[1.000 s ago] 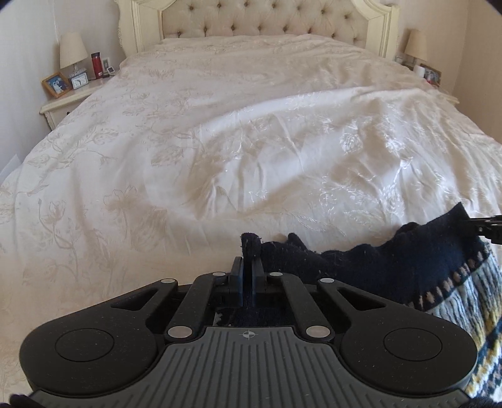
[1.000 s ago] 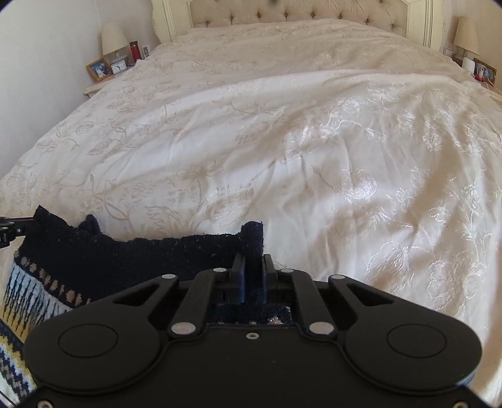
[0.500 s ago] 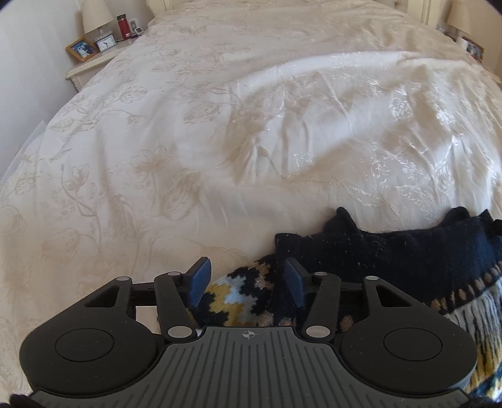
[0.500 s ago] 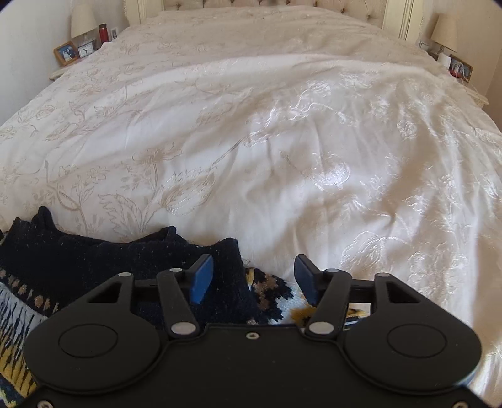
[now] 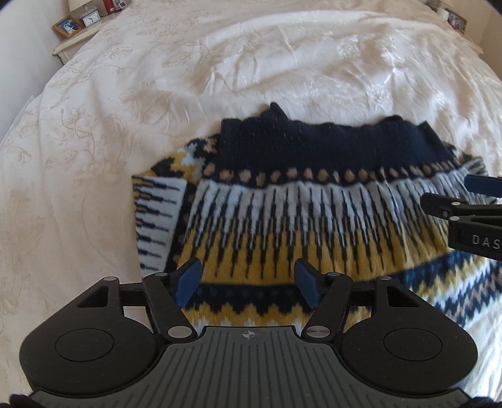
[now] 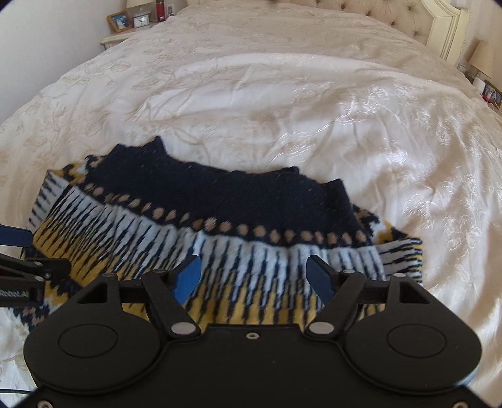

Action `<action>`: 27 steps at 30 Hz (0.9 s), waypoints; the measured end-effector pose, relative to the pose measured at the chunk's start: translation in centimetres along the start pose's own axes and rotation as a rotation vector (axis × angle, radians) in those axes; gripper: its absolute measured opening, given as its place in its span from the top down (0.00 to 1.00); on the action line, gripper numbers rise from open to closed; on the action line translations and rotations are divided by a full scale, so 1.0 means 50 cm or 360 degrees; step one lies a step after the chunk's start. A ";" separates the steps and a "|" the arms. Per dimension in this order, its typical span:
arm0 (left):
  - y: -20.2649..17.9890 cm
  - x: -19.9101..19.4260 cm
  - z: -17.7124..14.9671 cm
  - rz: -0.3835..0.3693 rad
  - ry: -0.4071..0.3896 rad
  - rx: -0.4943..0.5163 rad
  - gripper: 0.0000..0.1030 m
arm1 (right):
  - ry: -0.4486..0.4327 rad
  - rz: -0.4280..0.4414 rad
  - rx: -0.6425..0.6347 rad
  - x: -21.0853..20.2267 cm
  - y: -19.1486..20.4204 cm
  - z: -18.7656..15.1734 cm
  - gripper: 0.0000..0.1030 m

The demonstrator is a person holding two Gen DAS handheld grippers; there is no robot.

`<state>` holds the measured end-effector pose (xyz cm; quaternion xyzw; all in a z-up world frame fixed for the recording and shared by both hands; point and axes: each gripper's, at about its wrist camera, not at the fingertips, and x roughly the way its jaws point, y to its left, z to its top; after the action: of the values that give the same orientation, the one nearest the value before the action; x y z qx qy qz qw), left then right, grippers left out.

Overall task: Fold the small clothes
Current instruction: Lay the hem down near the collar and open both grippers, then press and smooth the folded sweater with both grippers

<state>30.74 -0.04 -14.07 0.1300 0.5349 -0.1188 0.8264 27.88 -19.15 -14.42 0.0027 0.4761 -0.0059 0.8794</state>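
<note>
Both grippers [image 5: 248,284] [image 6: 254,276] now clear of sweater [image 5: 313,201]

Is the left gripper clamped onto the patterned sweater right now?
No, the left gripper stands open above the sweater, its two blue pads spread wide with nothing pinched between them.

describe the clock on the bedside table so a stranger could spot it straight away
Start at the big cream bed and follow its far left side to the pale bedside table. The small clock stands there, right of a wooden-framed photo and left of a red bottle; only it has a white dial.
</note>
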 end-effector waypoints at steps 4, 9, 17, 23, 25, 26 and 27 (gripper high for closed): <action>0.005 0.014 -0.033 0.0035 0.0059 0.0015 0.38 | 0.0110 -0.0060 -0.0055 0.015 0.041 -0.034 0.25; 0.014 0.041 -0.043 0.0040 0.0103 0.0020 0.34 | 0.0187 -0.0177 -0.0107 0.057 0.057 -0.067 0.13; 0.018 0.066 -0.026 0.0049 0.0146 -0.0002 0.21 | 0.0297 -0.0162 -0.0070 0.087 0.033 -0.044 0.02; 0.025 0.076 -0.021 0.0044 0.0145 -0.0032 0.09 | 0.0273 -0.0127 -0.0039 0.087 0.017 -0.048 0.01; 0.028 0.081 -0.022 0.0077 0.0155 -0.0057 0.01 | 0.0272 -0.0117 -0.0027 0.091 0.013 -0.049 0.01; 0.031 0.085 -0.022 0.0081 0.0167 -0.0086 0.00 | 0.0270 -0.0111 -0.0023 0.095 0.009 -0.051 0.01; 0.042 0.087 -0.030 0.0049 0.0183 -0.0148 0.00 | 0.0268 -0.0105 -0.0019 0.095 0.008 -0.054 0.01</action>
<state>31.89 2.19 -18.46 0.1064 0.5842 -0.0734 0.8012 28.23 -18.74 -19.89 -0.0177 0.5481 -0.0317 0.8356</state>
